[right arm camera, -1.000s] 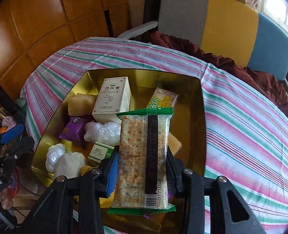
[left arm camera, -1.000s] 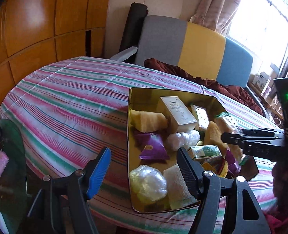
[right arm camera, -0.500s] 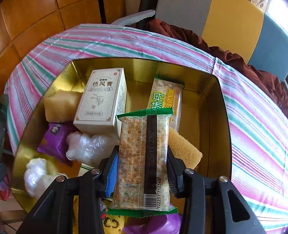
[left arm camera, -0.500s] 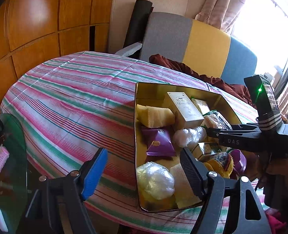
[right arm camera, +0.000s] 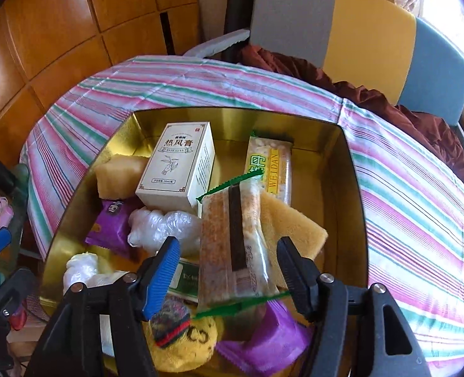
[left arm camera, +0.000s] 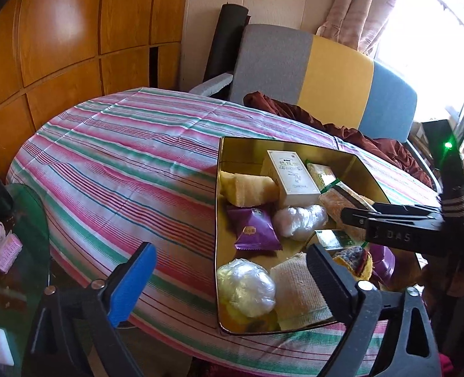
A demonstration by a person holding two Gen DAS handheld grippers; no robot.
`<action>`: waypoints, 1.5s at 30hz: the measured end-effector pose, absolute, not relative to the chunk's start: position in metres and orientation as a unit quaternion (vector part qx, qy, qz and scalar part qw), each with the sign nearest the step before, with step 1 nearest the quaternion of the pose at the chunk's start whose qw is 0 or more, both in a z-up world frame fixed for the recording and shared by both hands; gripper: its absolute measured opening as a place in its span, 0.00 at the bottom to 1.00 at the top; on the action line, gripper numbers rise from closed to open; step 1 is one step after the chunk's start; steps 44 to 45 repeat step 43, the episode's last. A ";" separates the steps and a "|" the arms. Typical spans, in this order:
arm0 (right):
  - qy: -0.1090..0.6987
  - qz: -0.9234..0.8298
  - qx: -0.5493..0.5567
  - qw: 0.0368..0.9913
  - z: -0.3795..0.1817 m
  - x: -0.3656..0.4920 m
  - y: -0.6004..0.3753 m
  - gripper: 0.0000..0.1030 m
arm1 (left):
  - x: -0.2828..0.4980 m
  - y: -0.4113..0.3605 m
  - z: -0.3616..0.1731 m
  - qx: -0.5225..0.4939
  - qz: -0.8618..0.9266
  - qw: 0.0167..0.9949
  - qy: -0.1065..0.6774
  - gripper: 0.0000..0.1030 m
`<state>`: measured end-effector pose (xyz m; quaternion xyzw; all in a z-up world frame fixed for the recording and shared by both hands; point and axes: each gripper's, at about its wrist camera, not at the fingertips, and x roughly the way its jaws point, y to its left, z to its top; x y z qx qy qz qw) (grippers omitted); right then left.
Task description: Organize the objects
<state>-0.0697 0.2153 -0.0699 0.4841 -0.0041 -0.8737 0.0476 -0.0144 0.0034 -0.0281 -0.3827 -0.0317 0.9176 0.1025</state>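
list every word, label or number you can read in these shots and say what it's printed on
"WEI DAN": yellow-green snack bar wrapper in the gold tin.
"DAS": side of the right gripper, left wrist view.
White box: large Chinese characters above a plant drawing; small print unreadable.
Cracker pack between the opening right jaws: barcode digits blurred.
Green box: white lettering, unreadable.
Purple packet: logo too small.

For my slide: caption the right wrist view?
Right hand-held gripper opening, releasing cracker pack into gold tin.

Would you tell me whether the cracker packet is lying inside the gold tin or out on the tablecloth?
Inside: the cracker packet lies within the gold tin walls, atop other items.
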 end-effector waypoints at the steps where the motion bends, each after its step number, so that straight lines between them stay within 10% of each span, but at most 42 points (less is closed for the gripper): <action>1: -0.006 -0.876 0.480 0.046 -0.068 -0.066 0.216 0.63 | -0.014 0.004 -0.027 -0.382 0.918 0.101 -0.031 0.99; 45: -0.021 -0.919 0.389 -0.055 -0.040 0.033 0.232 0.63 | 0.014 0.032 -0.015 -0.353 0.932 0.074 -0.024 1.00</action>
